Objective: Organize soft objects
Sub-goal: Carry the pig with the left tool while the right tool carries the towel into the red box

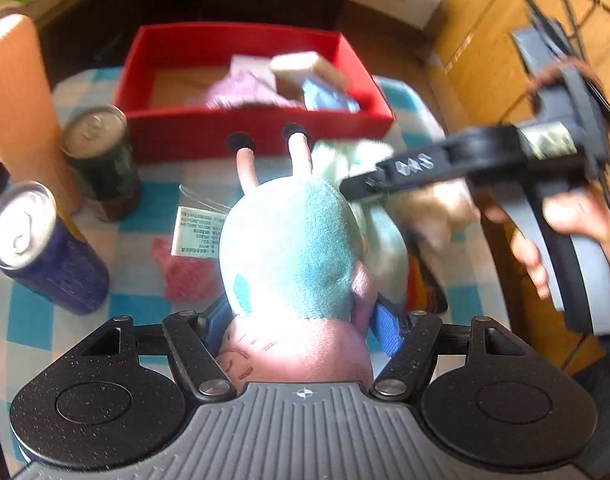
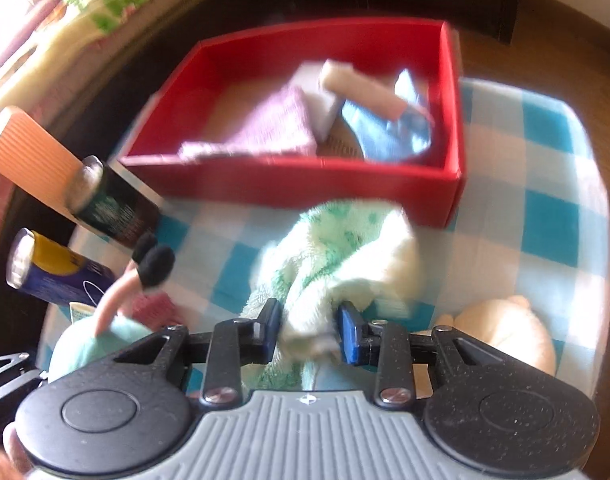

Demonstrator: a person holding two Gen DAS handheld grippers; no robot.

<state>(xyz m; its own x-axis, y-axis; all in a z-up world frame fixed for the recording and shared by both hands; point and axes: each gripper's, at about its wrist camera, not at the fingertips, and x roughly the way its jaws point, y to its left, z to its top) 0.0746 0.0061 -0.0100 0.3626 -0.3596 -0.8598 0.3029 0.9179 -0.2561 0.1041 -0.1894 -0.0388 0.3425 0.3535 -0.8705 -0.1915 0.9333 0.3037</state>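
Checkered worktop (image 1: 33,332), left wrist view: left hand-held gripper (image 1: 301,320) clamps teal-pink plush toy (image 1: 293,256), long axis pointing away at red box (image 1: 261,136). Right wrist view: right hand-held gripper (image 2: 310,330) pinches fluffy mint-cream towel (image 2: 337,256), bunched, trailing toward that box (image 2: 289,184).

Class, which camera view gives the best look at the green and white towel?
The right wrist view. There the towel fills the middle, pinched in the right gripper in front of the red box. In the left wrist view the towel is mostly hidden behind the plush toy and the other gripper's finger.
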